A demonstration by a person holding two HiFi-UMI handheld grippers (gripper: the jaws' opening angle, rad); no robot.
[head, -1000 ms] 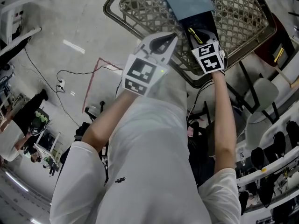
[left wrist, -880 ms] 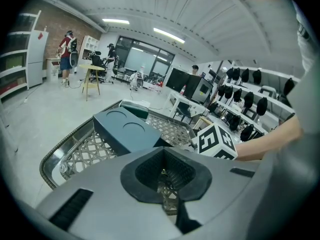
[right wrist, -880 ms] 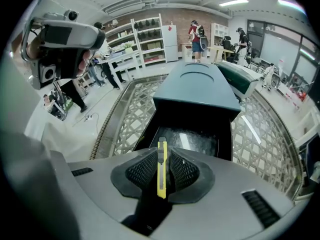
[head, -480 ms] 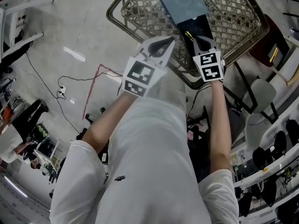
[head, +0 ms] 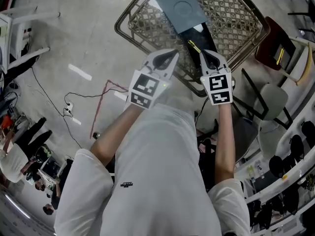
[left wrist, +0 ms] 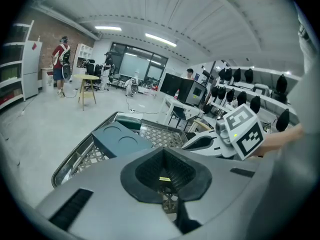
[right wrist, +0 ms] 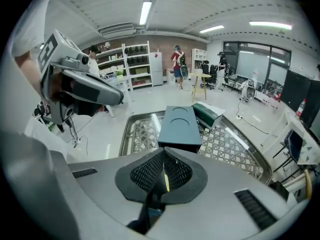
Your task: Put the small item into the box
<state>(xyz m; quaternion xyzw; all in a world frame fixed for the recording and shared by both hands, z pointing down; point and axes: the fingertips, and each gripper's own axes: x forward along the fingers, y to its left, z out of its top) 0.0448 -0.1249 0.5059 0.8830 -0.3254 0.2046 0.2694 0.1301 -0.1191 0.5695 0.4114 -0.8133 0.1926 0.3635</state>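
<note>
Approach pose: left gripper (head: 173, 53) and right gripper (head: 204, 53), jaws pressed together empty, hover mid-frame over the wire basket (head: 142, 19), seemingly aimed at the yellow item (head: 193, 46) below the teal box (head: 178, 5).

Slate-teal box (head: 178, 6) with two embossed circles. Tan diamond lattice, dark rim on table (head: 142, 21) under box; dark green packet (right wrist: 210, 114) beyond box. Black-and-white square markers on grey left gripper (head: 170, 57) and right gripper (head: 204, 55); yellow-edged strip (right wrist: 165, 180).

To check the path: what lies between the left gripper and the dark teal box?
Only bare mesh of the wire basket lies between the left gripper and the dark teal box; the head view shows it.
</note>
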